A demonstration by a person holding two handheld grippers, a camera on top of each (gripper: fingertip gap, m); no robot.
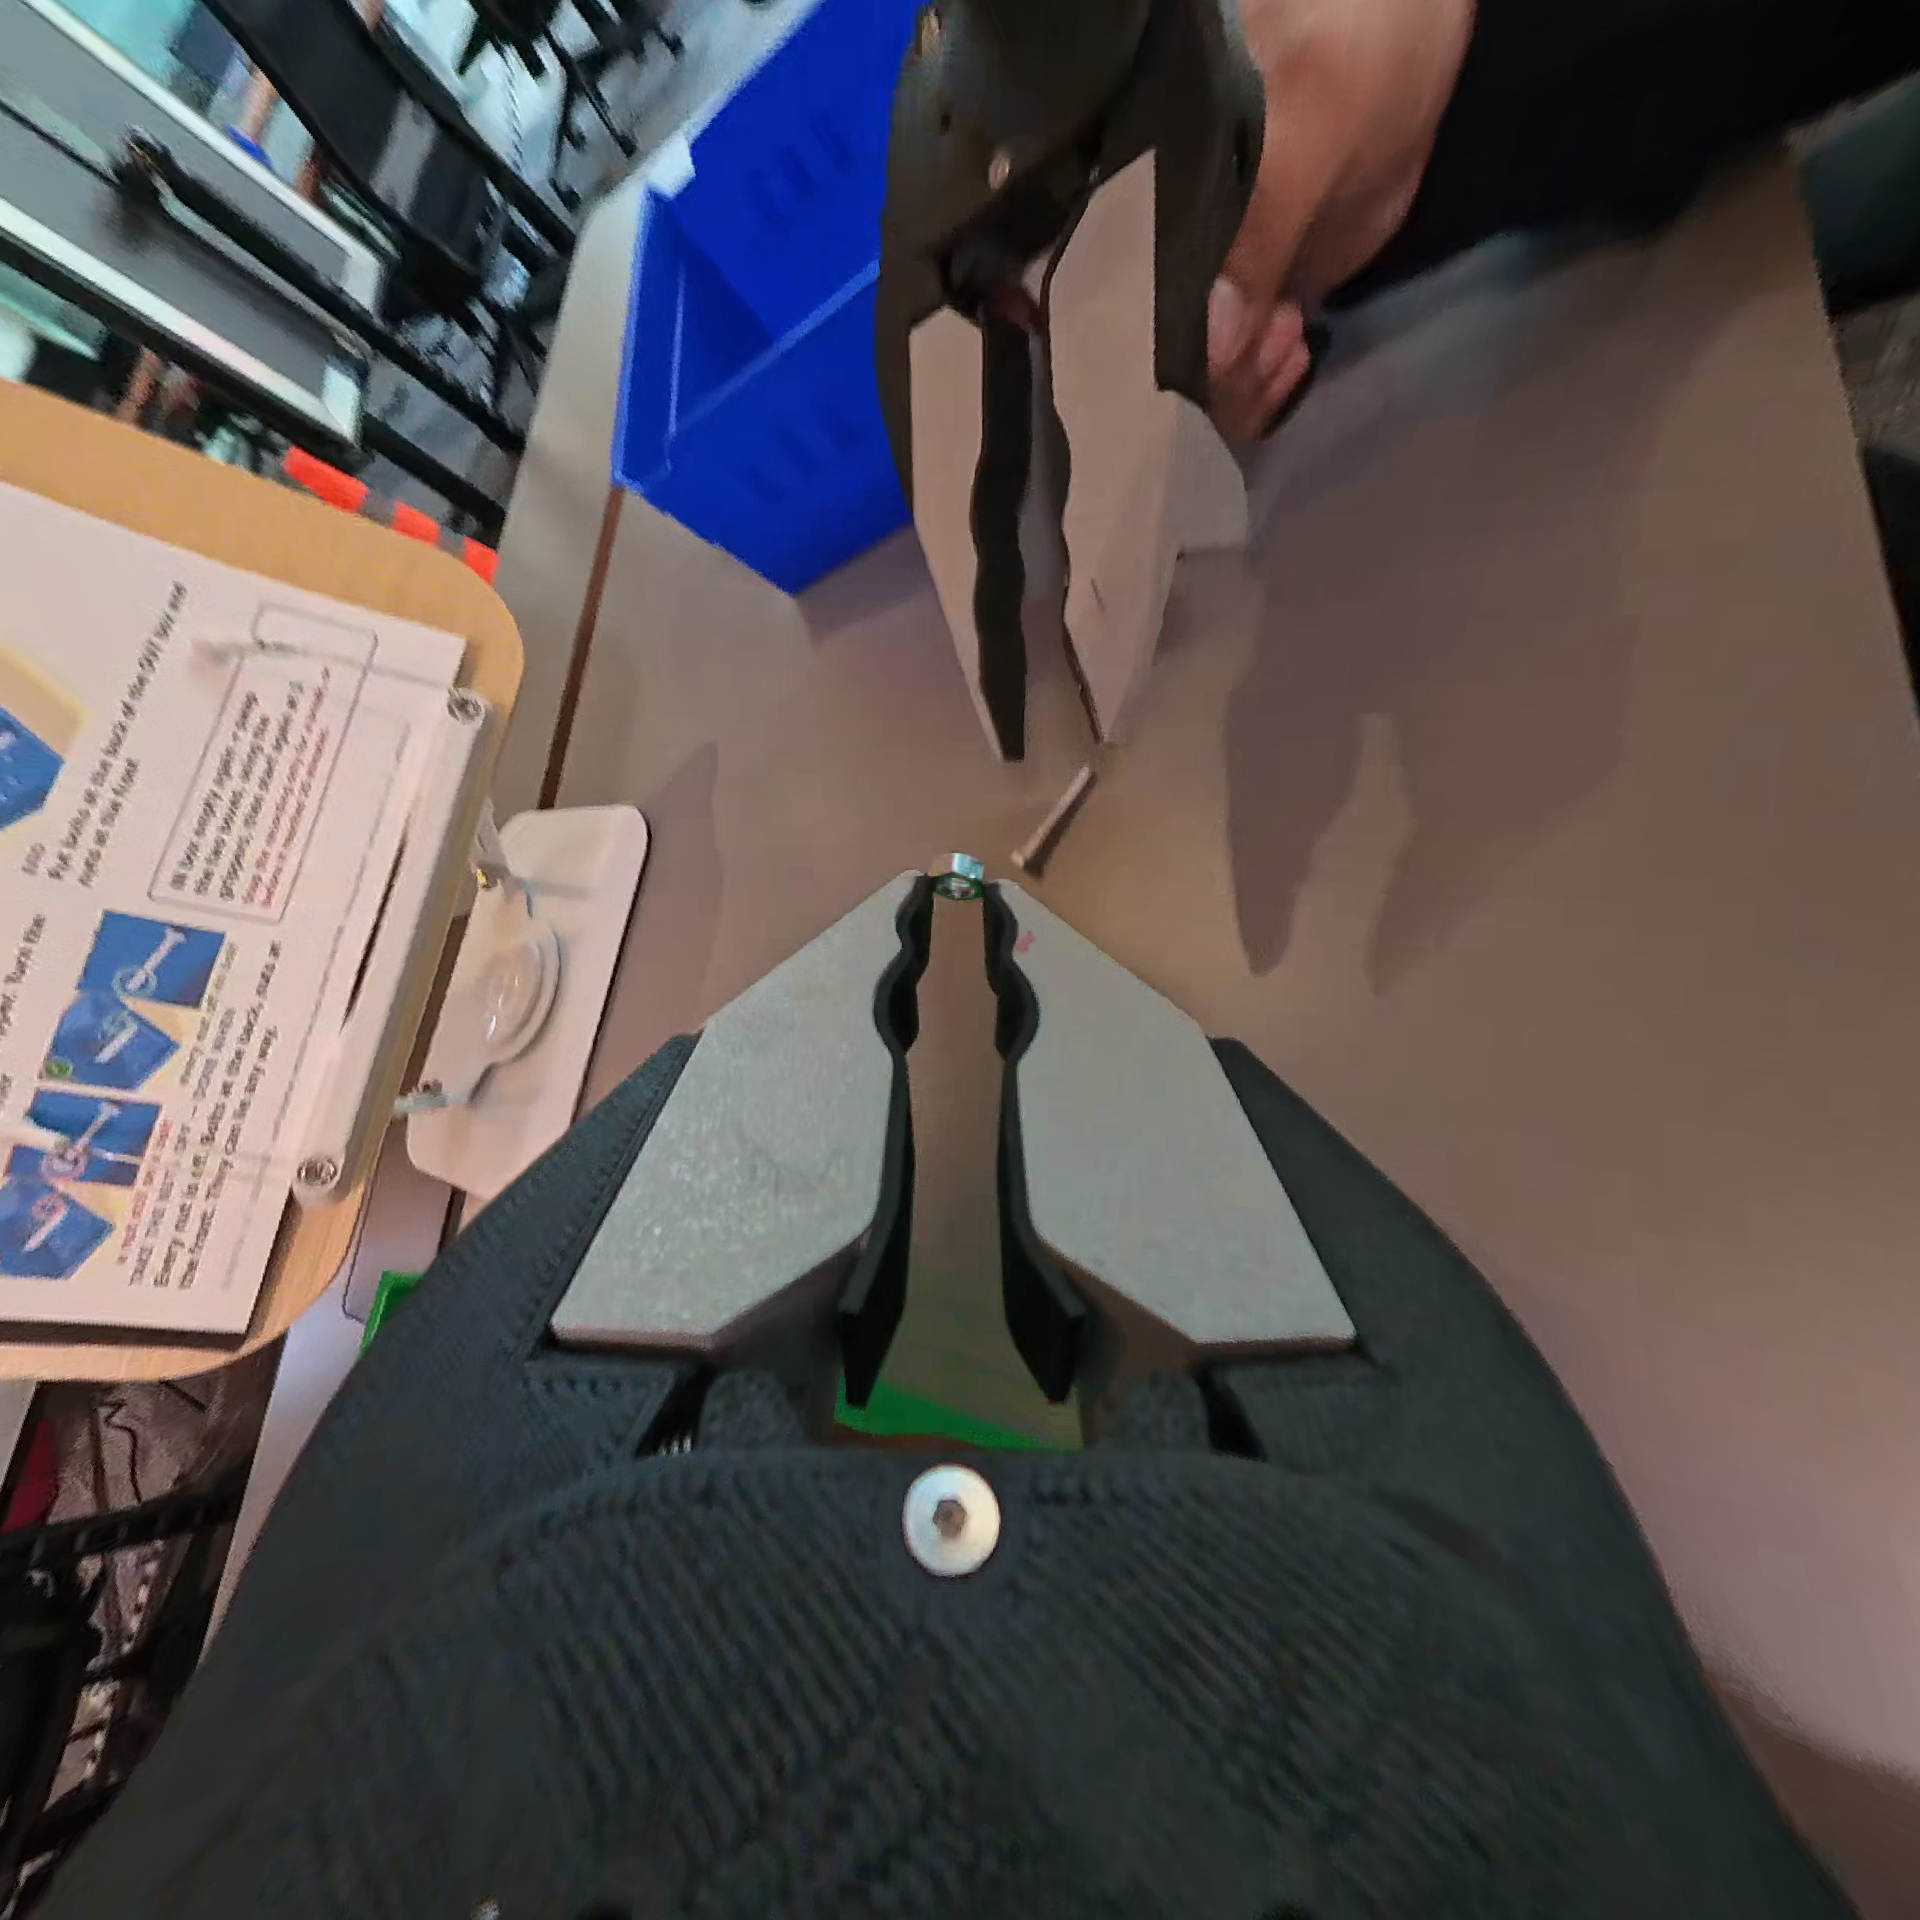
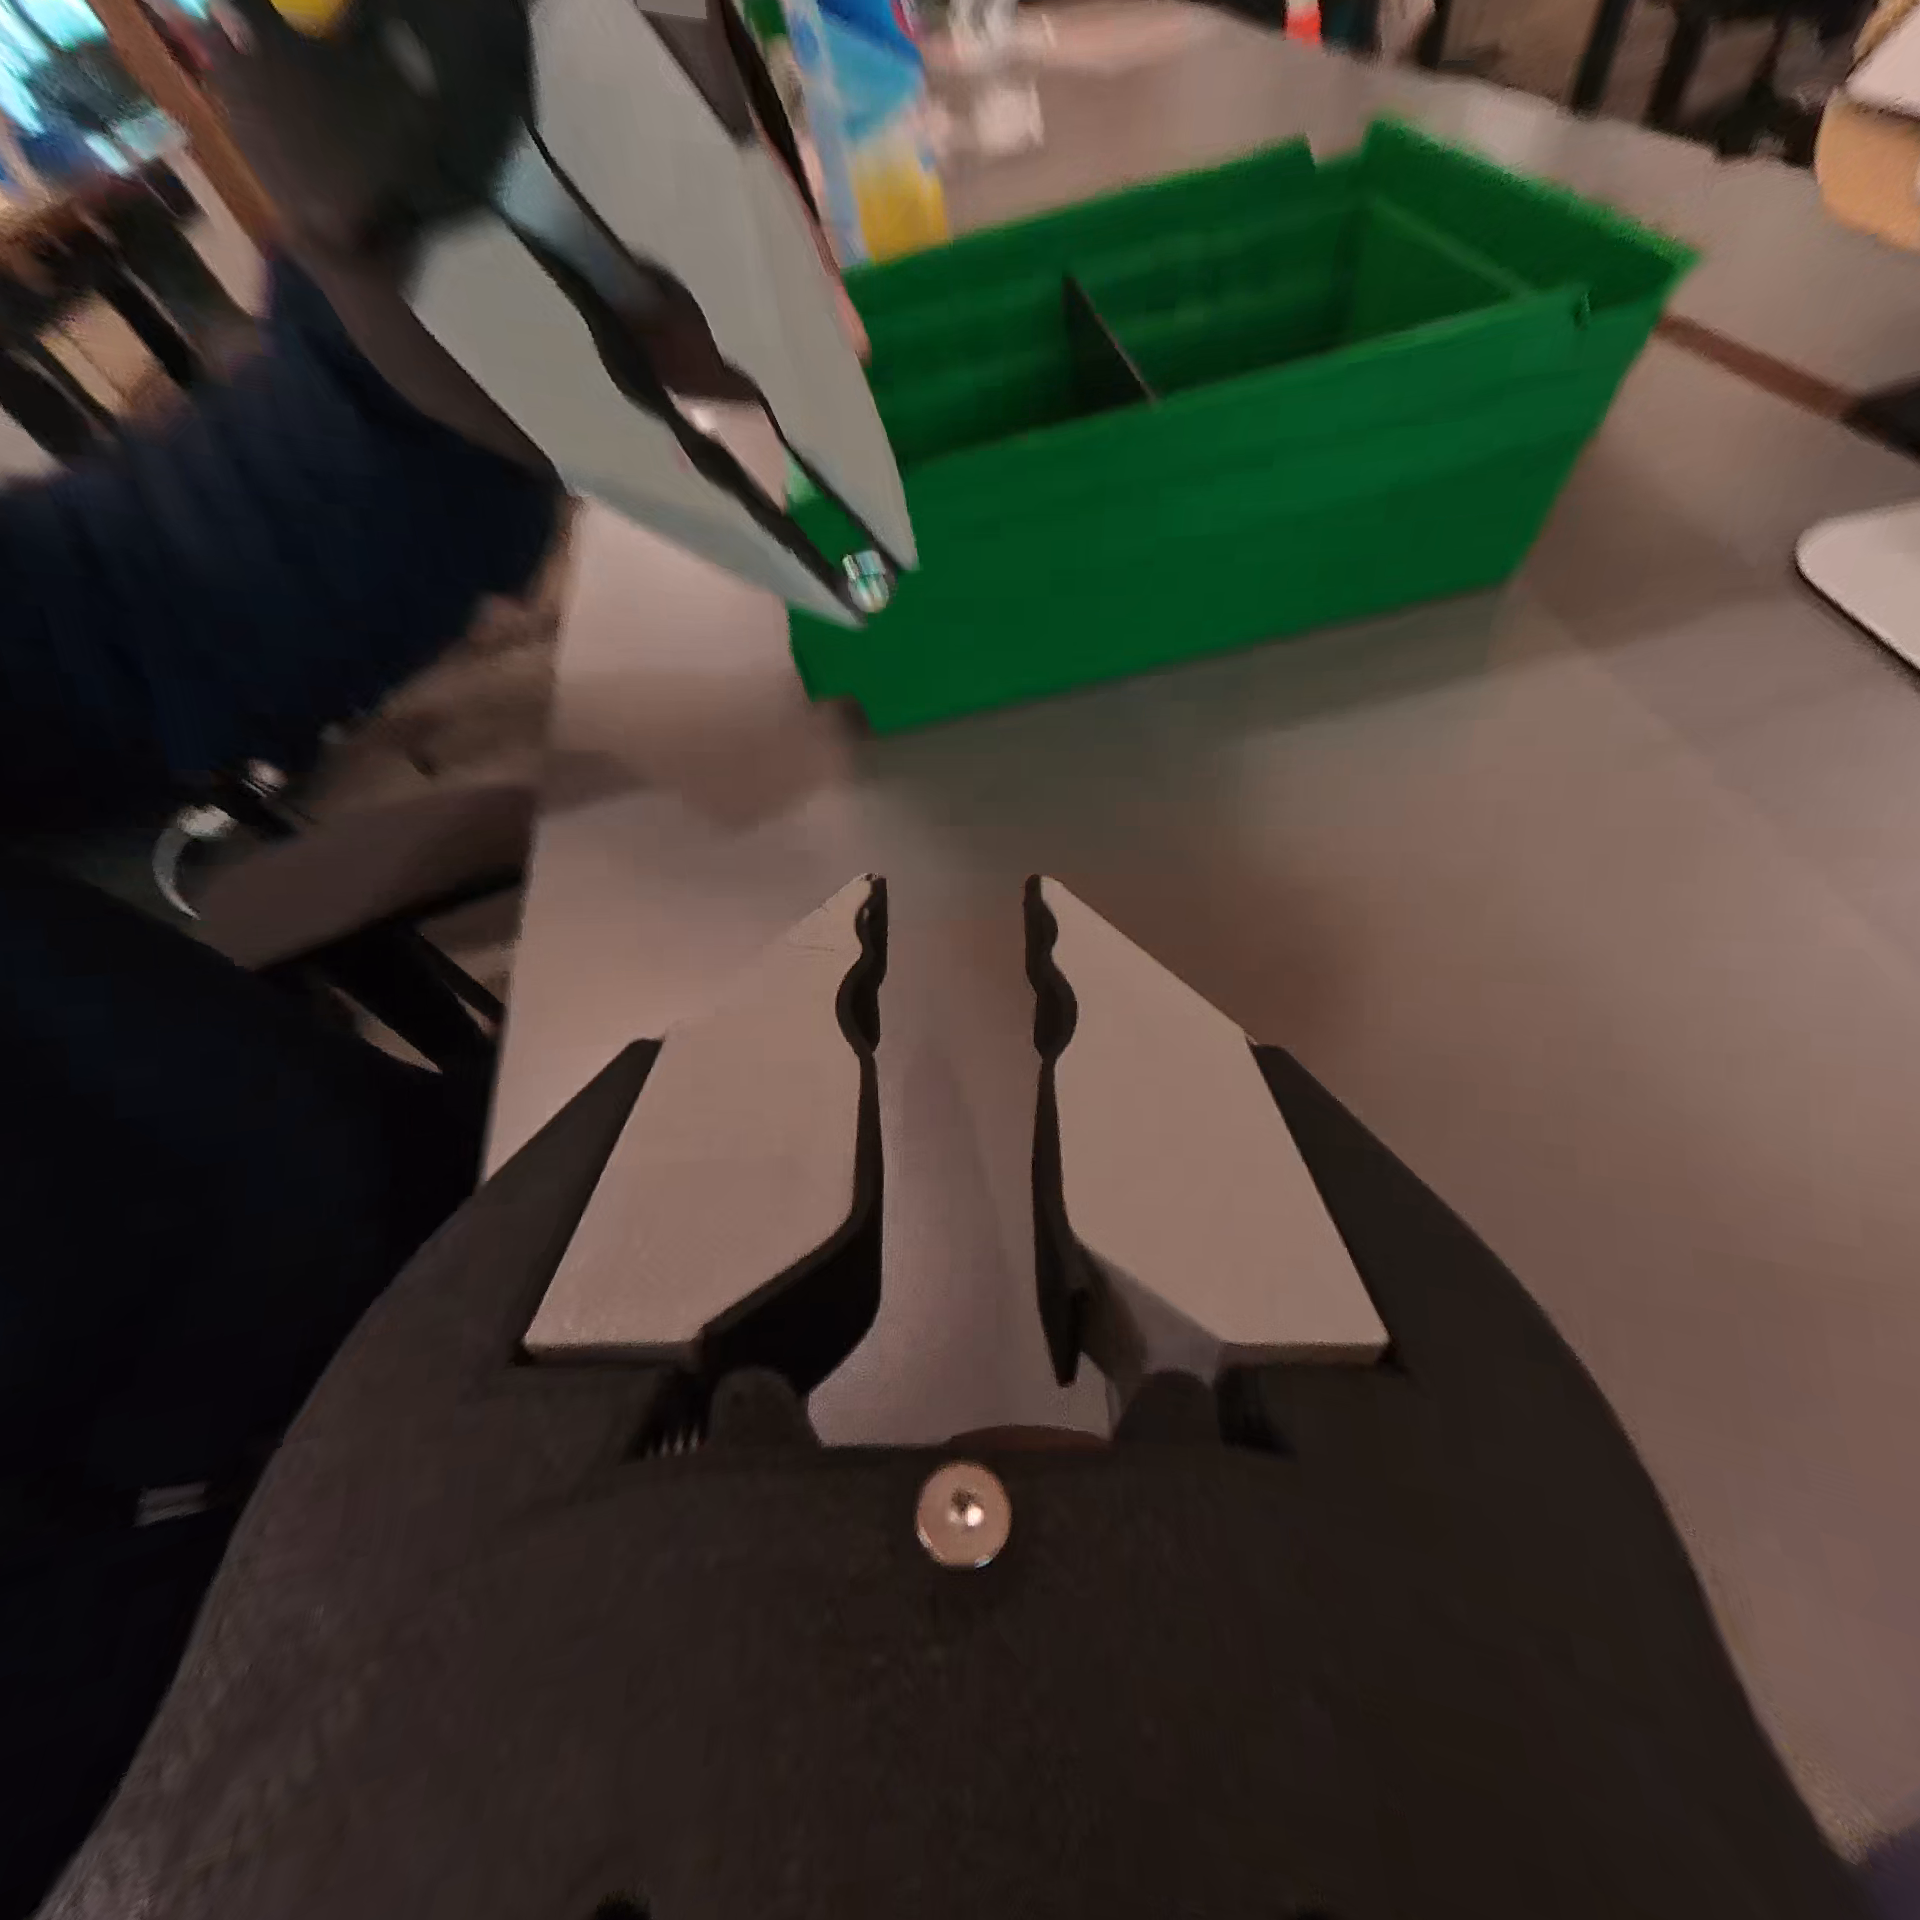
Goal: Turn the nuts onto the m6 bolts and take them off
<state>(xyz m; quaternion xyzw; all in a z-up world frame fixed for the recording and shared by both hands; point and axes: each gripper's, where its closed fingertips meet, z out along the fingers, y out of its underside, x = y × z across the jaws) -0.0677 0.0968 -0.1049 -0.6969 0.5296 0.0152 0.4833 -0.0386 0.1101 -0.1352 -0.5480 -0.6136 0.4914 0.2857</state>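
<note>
My left gripper [image 1: 957,888] is shut on a small silver nut [image 1: 957,871] held at its fingertips above the grey table. It also shows in the right wrist view [image 2: 868,587], with the nut [image 2: 864,582] between its tips. A silver bolt [image 1: 1051,823] lies on the table just beyond and right of the nut. My right gripper [image 1: 1049,732] hangs above the bolt, open and empty, its tips just short of it. In its own view the right gripper [image 2: 954,904] is open with only table between the fingers.
A blue bin [image 1: 764,353] stands at the far side of the table. A green divided bin [image 2: 1226,457] stands beyond the left gripper. An instruction sheet on a wooden board [image 1: 197,935] lies at the left, with a white stand base [image 1: 540,987] beside it. The grippers' ends are close to 6 cm from one another.
</note>
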